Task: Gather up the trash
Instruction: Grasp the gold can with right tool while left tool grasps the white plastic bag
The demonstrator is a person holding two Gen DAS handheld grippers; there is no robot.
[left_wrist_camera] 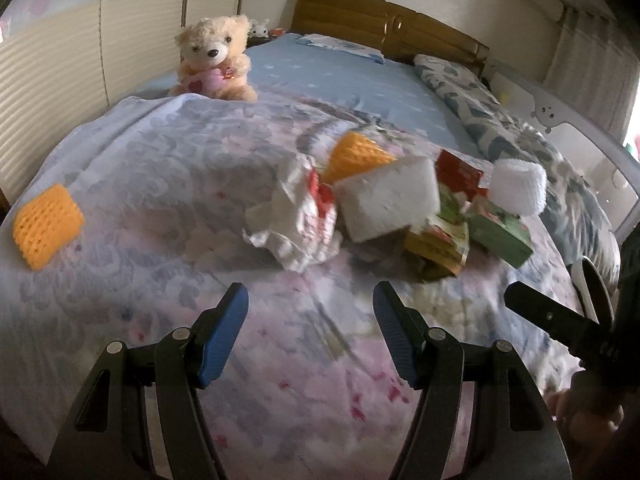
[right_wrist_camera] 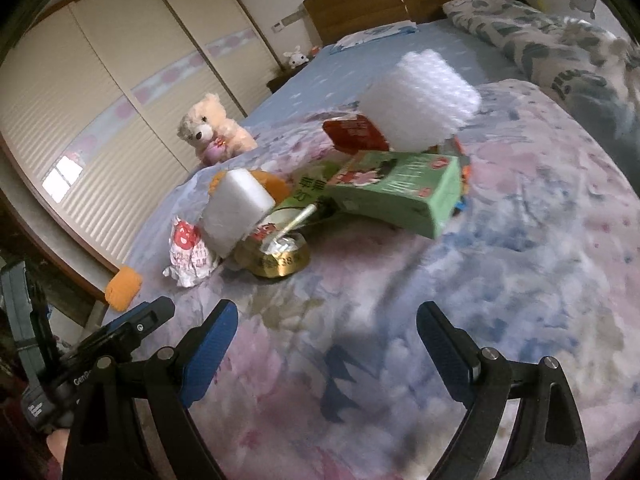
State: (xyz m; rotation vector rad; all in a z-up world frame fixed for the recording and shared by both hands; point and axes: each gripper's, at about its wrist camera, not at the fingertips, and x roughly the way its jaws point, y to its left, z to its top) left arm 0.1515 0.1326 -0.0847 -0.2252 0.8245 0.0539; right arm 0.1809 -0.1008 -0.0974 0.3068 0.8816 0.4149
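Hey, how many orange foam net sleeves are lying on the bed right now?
2. One orange foam net sleeve lies alone near the quilt's left edge; the other sits in the trash pile behind the white foam block. More may be buried under the pile.

A bedroom with a wooden headboard (left_wrist_camera: 384,24), cream sliding wardrobe doors (right_wrist_camera: 92,120) and a floral bedspread (left_wrist_camera: 160,184).

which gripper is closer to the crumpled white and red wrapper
Left. The left gripper sits open just short of the crumpled wrapper; the right gripper is open too, off to its right.
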